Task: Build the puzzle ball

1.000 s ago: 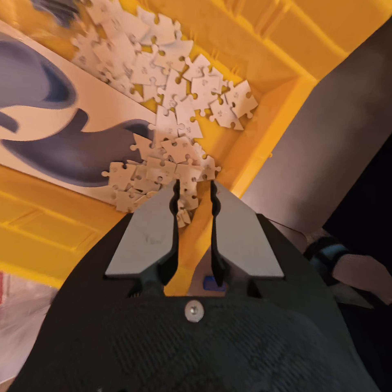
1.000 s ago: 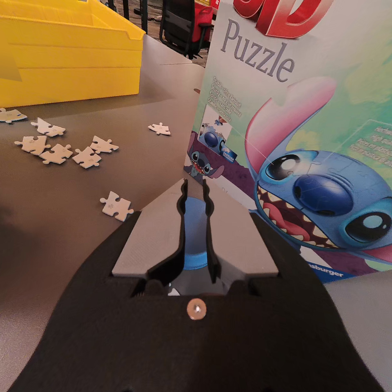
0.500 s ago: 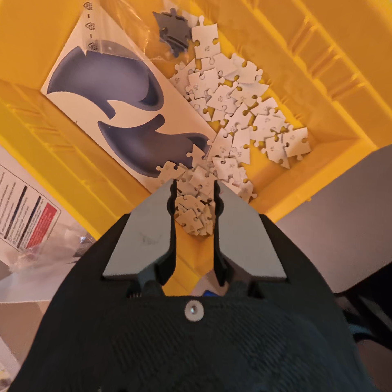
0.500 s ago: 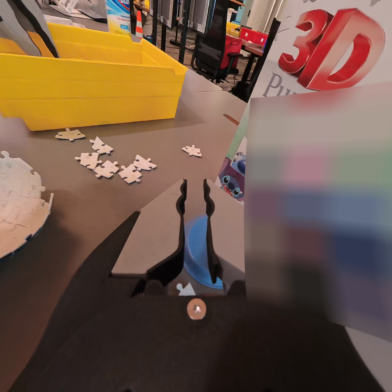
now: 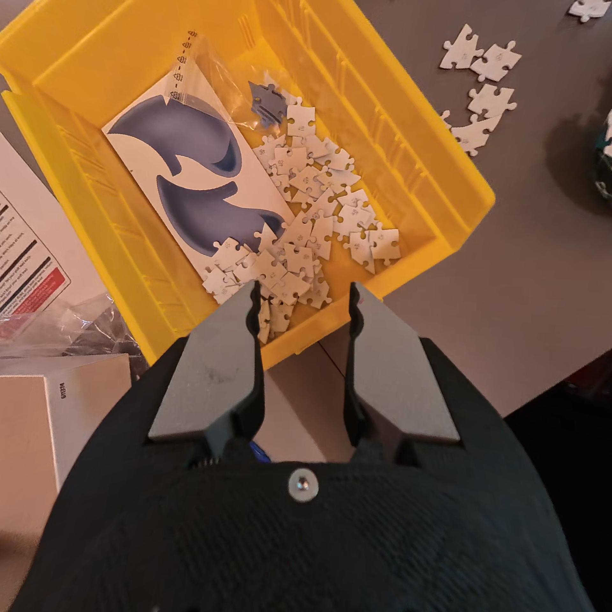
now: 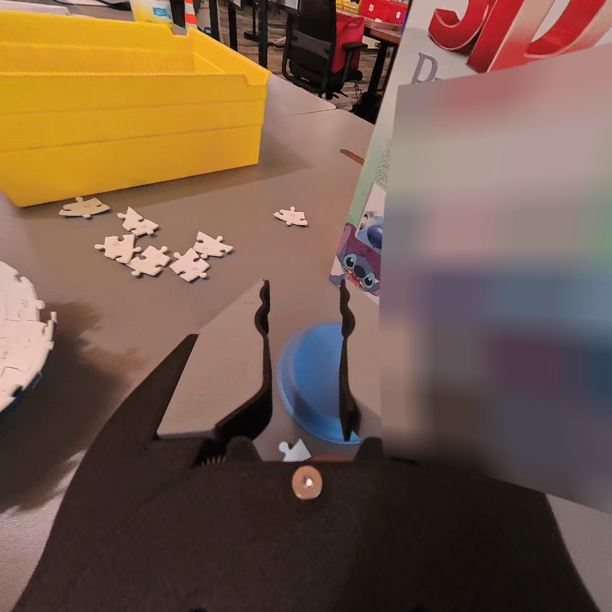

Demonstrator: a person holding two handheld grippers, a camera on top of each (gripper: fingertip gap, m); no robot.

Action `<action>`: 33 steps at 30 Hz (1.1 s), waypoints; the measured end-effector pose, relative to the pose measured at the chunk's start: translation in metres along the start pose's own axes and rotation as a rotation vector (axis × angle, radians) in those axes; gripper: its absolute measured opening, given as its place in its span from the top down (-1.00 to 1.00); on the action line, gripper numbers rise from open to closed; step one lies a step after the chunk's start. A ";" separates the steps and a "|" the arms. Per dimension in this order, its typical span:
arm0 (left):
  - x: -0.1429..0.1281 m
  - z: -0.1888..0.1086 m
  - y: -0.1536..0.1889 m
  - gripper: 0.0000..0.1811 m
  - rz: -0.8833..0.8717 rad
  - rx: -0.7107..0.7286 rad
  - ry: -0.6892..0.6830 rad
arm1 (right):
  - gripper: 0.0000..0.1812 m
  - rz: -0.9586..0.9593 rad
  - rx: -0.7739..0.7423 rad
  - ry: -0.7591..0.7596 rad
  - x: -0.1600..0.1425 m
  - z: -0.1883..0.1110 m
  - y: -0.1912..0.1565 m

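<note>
In the left wrist view a yellow bin (image 5: 440, 251) holds a heap of white puzzle pieces (image 5: 308, 215) and a white card with blue shapes (image 5: 198, 185). My left gripper (image 5: 303, 286) is open and empty, above the bin's near corner. In the right wrist view my right gripper (image 6: 303, 284) is open and empty over a blue round stand (image 6: 308, 374) on the grey table. The partly built puzzle ball (image 6: 20, 337), white side showing, sits at the left edge. Several loose pieces (image 6: 149, 251) lie between it and the bin (image 6: 132, 116).
The upright puzzle box (image 6: 371, 231) stands right next to my right gripper. One small piece (image 6: 293, 452) lies under that gripper. Left of the bin are a printed sheet (image 5: 29, 251), a crumpled plastic bag (image 5: 66, 328) and a pale box (image 5: 39, 424). More loose pieces (image 5: 480, 63) lie on the table. My hands' fingertips stand some 35 cm from each other.
My left gripper has pulled back from the bin and opened wide. My right gripper has opened over the blue stand and turned left, bringing the puzzle ball into view.
</note>
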State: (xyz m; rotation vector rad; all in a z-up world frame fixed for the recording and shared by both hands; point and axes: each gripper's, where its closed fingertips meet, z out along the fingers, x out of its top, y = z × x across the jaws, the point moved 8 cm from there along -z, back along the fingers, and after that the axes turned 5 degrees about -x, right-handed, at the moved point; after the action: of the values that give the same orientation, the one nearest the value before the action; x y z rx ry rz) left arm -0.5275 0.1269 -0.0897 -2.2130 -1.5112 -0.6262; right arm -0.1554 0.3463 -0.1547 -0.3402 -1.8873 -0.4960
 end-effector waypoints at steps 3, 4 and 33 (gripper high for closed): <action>0.002 0.001 0.000 0.42 -0.002 0.002 -0.008 | 0.57 -0.001 0.018 0.014 0.004 -0.002 -0.005; 0.003 0.002 -0.002 0.42 0.006 0.008 -0.008 | 0.57 -0.004 0.027 0.016 0.005 -0.002 -0.008; 0.043 0.080 -0.066 0.49 0.278 -0.128 -0.366 | 0.63 -0.044 -0.019 -0.022 0.002 0.002 -0.012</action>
State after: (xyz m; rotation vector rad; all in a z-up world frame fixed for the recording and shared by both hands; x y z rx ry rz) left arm -0.5643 0.2261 -0.1271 -2.6863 -1.3109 -0.2440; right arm -0.1631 0.3372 -0.1559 -0.3188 -1.9152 -0.5421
